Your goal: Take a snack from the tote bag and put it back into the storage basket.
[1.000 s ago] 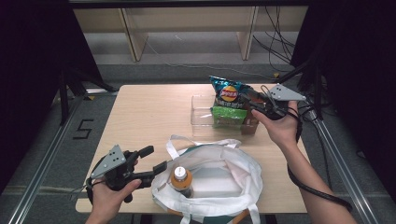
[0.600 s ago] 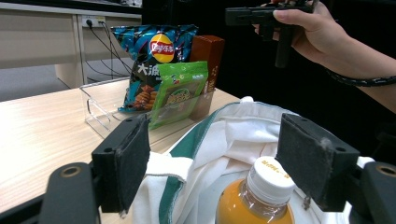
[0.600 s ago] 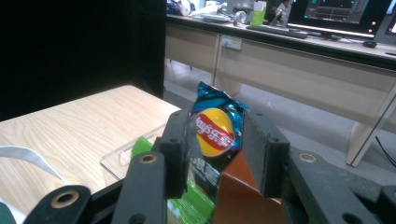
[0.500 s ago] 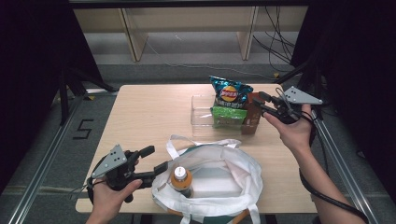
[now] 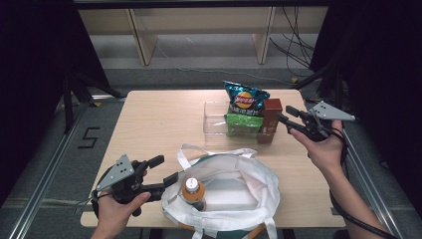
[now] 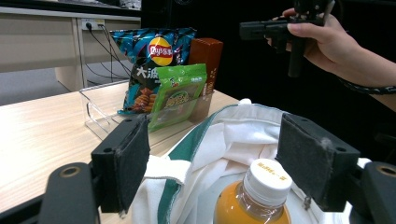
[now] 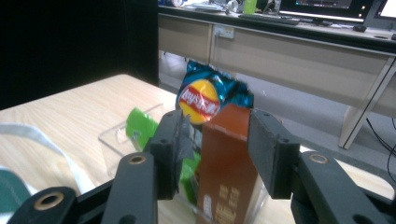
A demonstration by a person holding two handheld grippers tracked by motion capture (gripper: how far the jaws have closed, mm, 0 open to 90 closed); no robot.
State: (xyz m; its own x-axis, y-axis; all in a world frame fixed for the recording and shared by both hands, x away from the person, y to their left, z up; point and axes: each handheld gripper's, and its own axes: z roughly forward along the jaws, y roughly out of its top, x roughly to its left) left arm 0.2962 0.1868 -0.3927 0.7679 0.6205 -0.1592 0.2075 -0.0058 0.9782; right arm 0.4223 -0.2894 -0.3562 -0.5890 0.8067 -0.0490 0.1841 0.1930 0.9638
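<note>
Packing the bag: one bottle is in, snacks are waiting.
The right gripper point(image 5: 287, 118), jaws open and empty, is nearing the brown box point(image 5: 270, 119) in the far tray point(image 5: 214, 122); the left gripper point(image 5: 166, 172) is holding the bag point(image 5: 249, 184) rim, bottle point(image 5: 193, 190) inside.

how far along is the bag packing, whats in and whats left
Done: the orange drink bottle stands inside the white tote bag. In hand: the left gripper holds the bag's rim; the right gripper, jaws open, is lined up on the brown box. Left: that box, the chip bag and green packet, all in the clear tray.
</note>
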